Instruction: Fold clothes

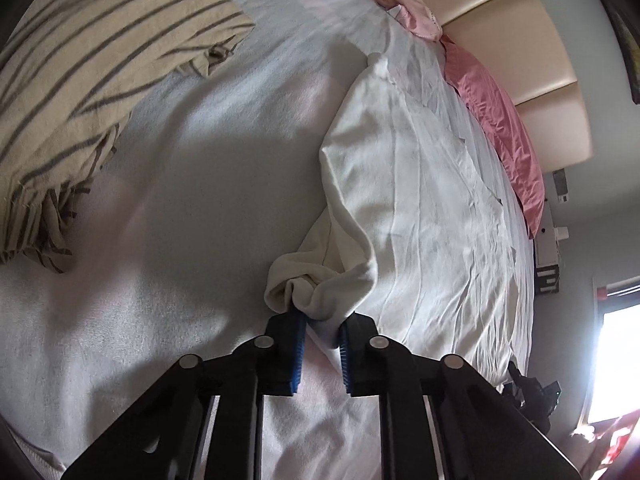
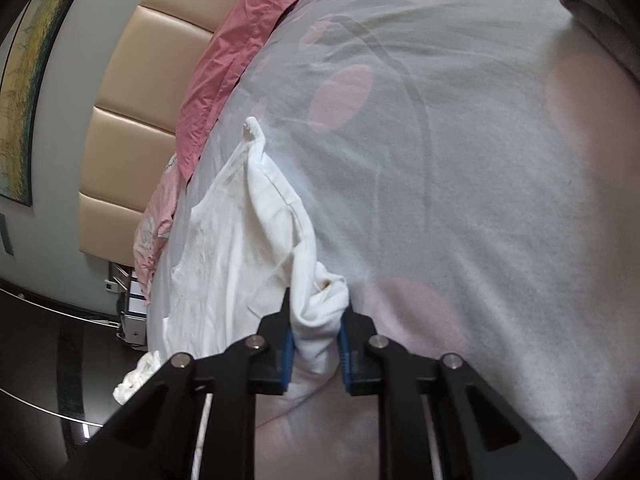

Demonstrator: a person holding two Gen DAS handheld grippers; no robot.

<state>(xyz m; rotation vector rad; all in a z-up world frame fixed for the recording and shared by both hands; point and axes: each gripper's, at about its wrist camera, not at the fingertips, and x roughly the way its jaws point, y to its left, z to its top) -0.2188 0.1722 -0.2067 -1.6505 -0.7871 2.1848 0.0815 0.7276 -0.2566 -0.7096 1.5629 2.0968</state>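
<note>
A white garment lies stretched along the bed, one long edge folded over onto itself. My left gripper is shut on a bunched cream corner of it, the cloth pinched between the blue pads. In the right wrist view the same white garment runs away toward the headboard, and my right gripper is shut on its other bunched corner, with cloth filling the gap between the blue pads. Both held corners sit just above the bedsheet.
A beige striped cloth lies heaped at the left of the bed. Pink pillows line the tan padded headboard. The pale sheet has faint pink spots. A white crumpled item hangs off the bed edge over dark floor.
</note>
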